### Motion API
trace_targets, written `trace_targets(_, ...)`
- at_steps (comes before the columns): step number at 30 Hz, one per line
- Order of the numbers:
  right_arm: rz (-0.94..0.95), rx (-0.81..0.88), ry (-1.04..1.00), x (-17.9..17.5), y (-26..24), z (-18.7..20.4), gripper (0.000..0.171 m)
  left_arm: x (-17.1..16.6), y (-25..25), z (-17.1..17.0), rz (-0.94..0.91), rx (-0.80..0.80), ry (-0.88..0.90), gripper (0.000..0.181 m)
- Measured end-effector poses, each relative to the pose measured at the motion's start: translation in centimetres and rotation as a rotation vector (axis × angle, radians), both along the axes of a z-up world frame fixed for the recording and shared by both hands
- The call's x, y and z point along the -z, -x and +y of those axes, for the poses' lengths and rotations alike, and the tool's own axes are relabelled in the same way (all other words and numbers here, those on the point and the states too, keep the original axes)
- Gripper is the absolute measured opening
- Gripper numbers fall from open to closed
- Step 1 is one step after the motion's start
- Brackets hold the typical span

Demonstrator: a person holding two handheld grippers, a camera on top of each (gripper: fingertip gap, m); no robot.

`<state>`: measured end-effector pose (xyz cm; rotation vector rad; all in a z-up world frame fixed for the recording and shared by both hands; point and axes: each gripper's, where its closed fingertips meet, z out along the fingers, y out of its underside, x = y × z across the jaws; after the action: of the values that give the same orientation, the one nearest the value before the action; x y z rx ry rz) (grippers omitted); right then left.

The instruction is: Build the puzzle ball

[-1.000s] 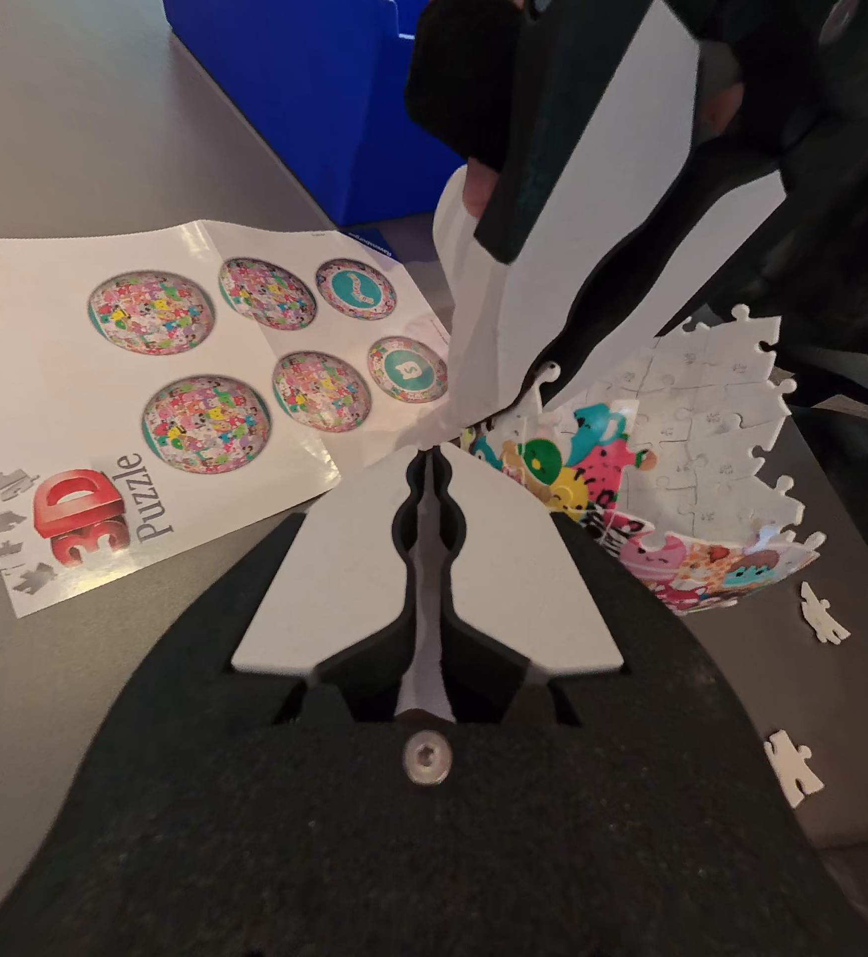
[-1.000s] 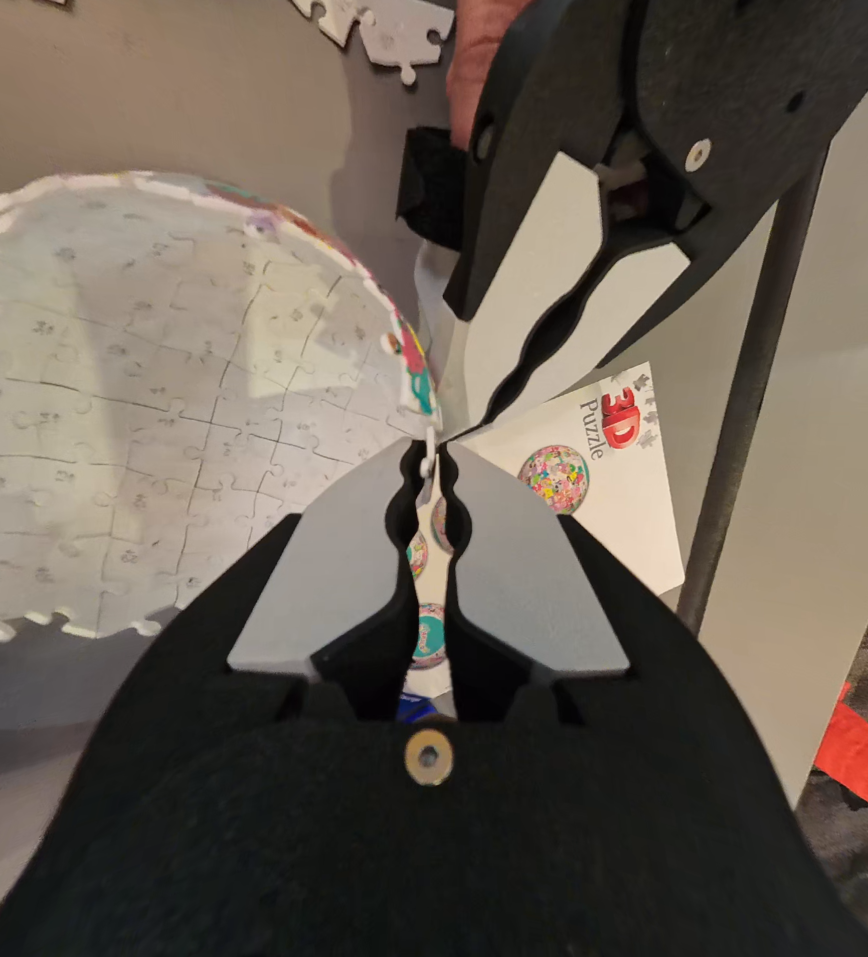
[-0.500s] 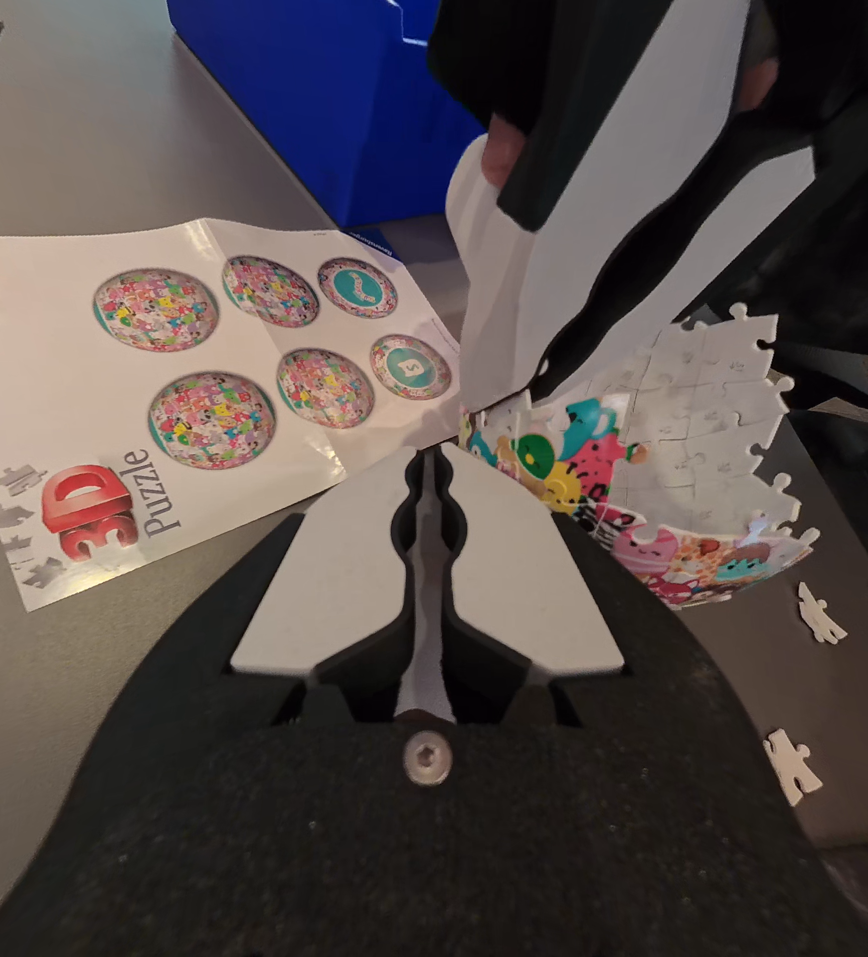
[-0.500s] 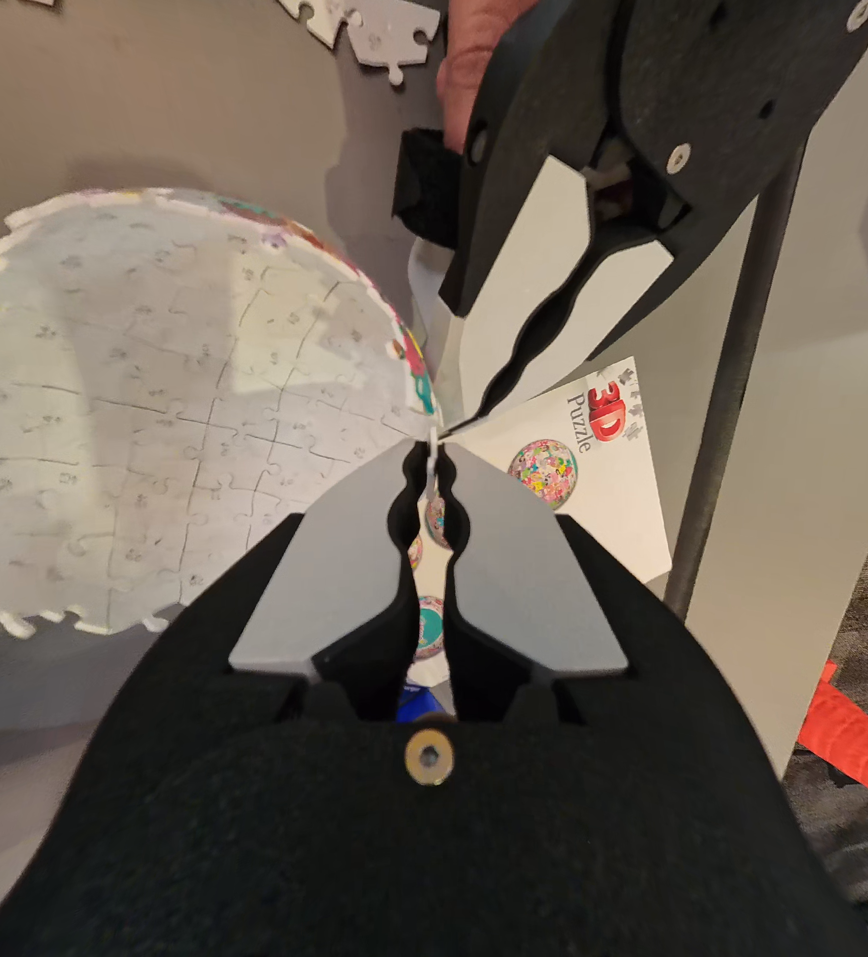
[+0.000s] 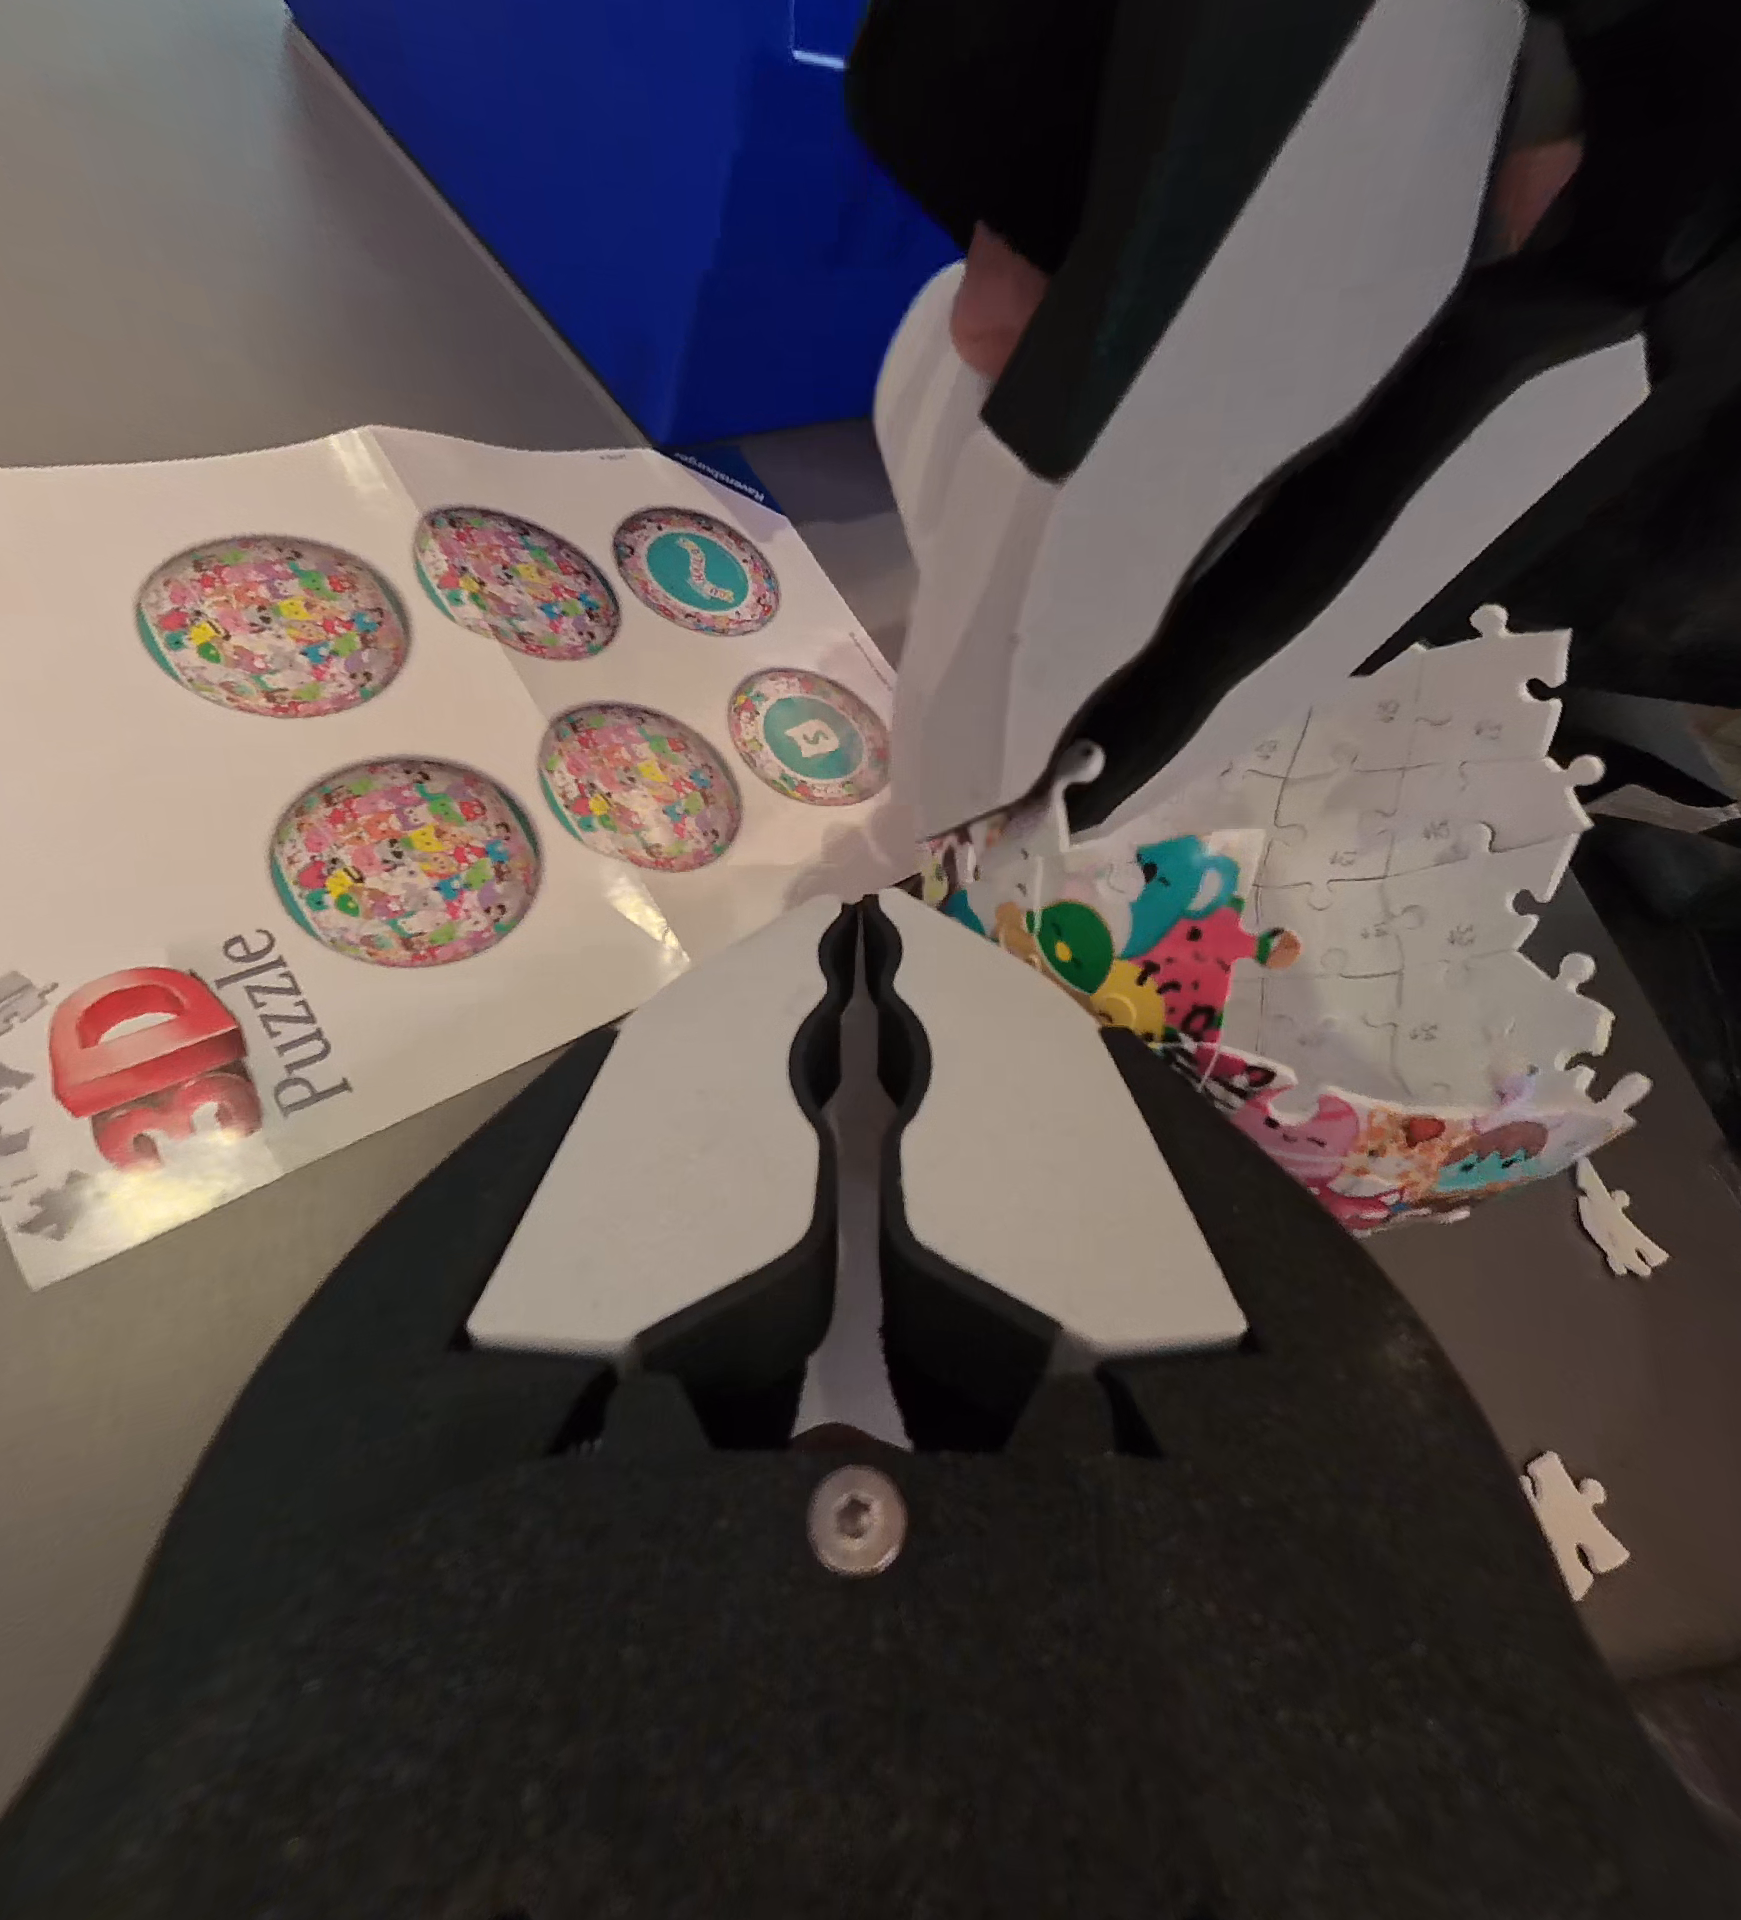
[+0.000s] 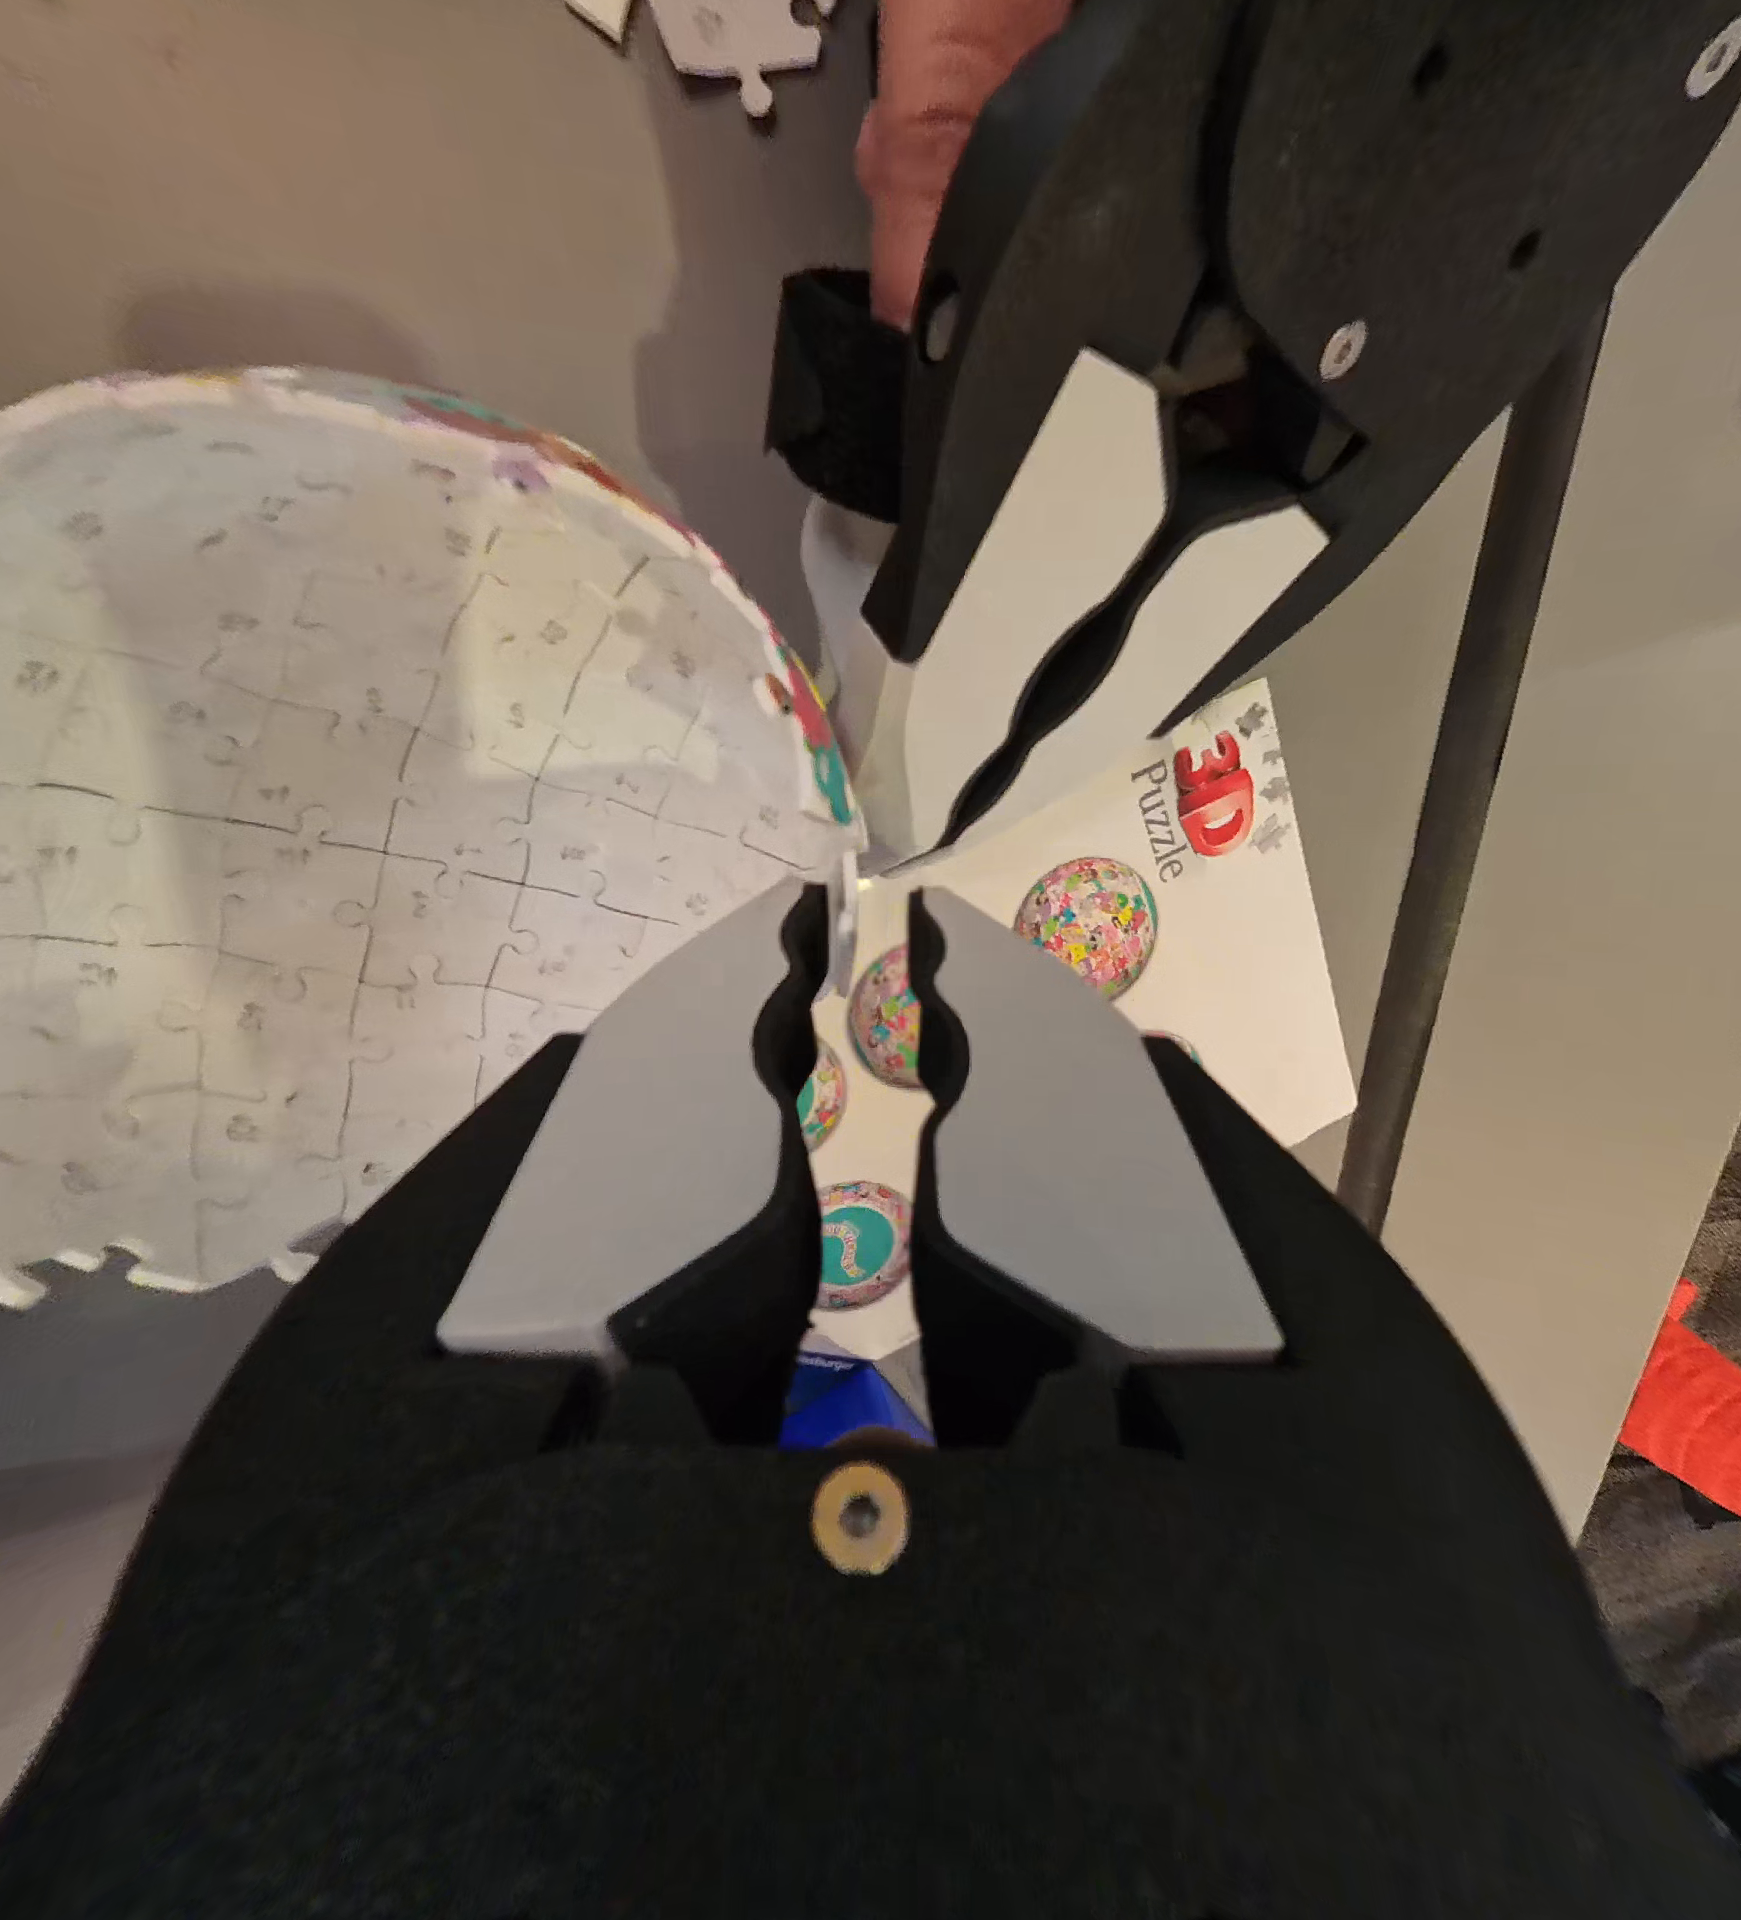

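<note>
Glossy paper leaflet [image 5: 253, 790]; matt grey table [image 5: 118, 260]; matt white puzzle-ball [image 6: 253, 831] inside.

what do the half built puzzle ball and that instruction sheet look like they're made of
Puzzle ball: probably rigid plastic, since its curved shell of matte white-backed pieces holds shape. Instruction sheet: glossy coated paper, with a fold crease and light glare.

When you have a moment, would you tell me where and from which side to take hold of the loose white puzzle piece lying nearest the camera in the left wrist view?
Grip the loose white puzzle piece across its narrow waist, coming straight down from above. It lies flat on the grey table, well apart from the half-built puzzle ball shell, so only its thin edges give purchase; a side approach would probably just push it along.
</note>
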<state>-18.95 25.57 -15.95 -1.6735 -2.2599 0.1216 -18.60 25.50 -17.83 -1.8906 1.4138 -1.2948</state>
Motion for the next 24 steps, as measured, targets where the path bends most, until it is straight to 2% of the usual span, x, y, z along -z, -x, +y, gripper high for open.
trace_targets(7,0.029,0.009,-0.008,-0.6,-0.4,-0.1,0.017,0.1,0.0,0.1,0.012,0.012,0.006,0.002)
trace_targets(10,0.042,0.018,-0.018,-0.8,-0.7,-0.1,0.017,-0.4,0.8,0.6,0.012,-0.020,0.014,0.011)
trace_targets(16,0.116,0.049,-0.009,-0.7,-0.7,-0.2,0.010,-6.5,3.2,2.2,-0.047,-0.169,-0.068,0.021)
trace_targets(20,0.170,0.062,-0.023,-0.8,-0.7,-0.2,0.005,-8.8,3.3,0.9,0.097,-0.245,-0.221,0.023)
trace_targets(24,0.216,0.072,-0.021,-0.7,-0.7,-0.3,0.003,-6.6,2.6,-1.3,0.377,-0.222,-0.352,0.023)
